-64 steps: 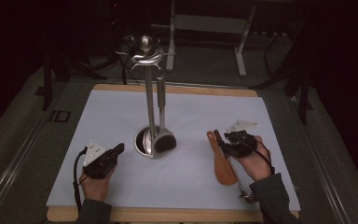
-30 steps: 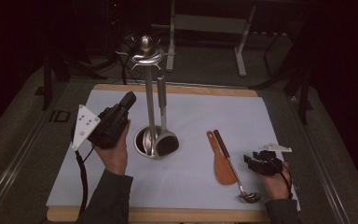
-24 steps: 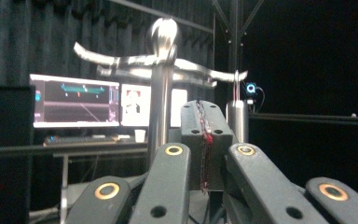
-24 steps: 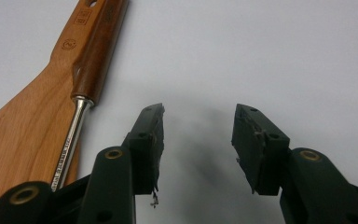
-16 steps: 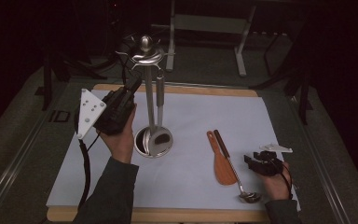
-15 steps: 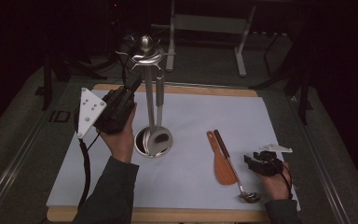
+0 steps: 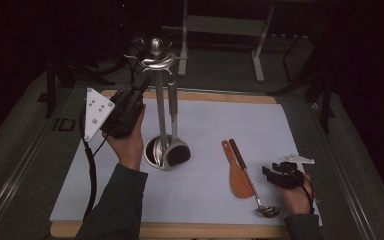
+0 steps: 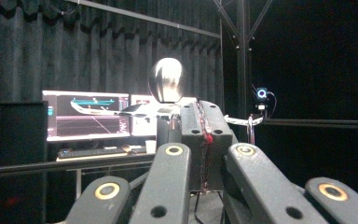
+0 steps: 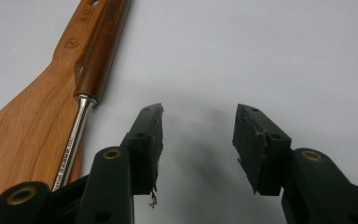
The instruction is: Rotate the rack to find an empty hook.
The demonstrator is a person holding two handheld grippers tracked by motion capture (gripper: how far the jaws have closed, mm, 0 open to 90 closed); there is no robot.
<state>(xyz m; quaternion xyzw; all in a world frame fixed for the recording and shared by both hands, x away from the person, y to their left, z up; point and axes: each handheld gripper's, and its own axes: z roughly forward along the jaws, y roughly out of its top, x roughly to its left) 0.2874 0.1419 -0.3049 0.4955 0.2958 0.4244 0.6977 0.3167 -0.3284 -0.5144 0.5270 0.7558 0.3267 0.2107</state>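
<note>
A steel utensil stand (image 7: 156,100) rises from a round base at the middle of the white mat (image 7: 210,120). A black-headed utensil (image 7: 176,151) hangs on it. My left gripper (image 7: 141,88) is held high, its tips just left of the stand's top. In the left gripper view the gripper (image 8: 203,109) is shut, pads pressed together, with the stand's shiny knob (image 8: 167,79) right behind them. A wooden spatula (image 7: 237,173) and a metal spoon (image 7: 252,187) lie right of the stand. My right gripper (image 7: 268,170) rests open beside them; in the right gripper view the gripper (image 9: 198,116) shows bare mat between its jaws, the wooden spatula (image 9: 32,116) at left.
The mat covers a wooden board (image 7: 180,231) on a grey table. Dark metal frames (image 7: 220,25) stand beyond the far edge. Monitors (image 8: 86,114) and a black curtain show behind the stand in the left gripper view.
My left gripper rose from the front left of the mat up to the stand's top. My right gripper drew back from the spatula to the front right. Little has moved in the last half second.
</note>
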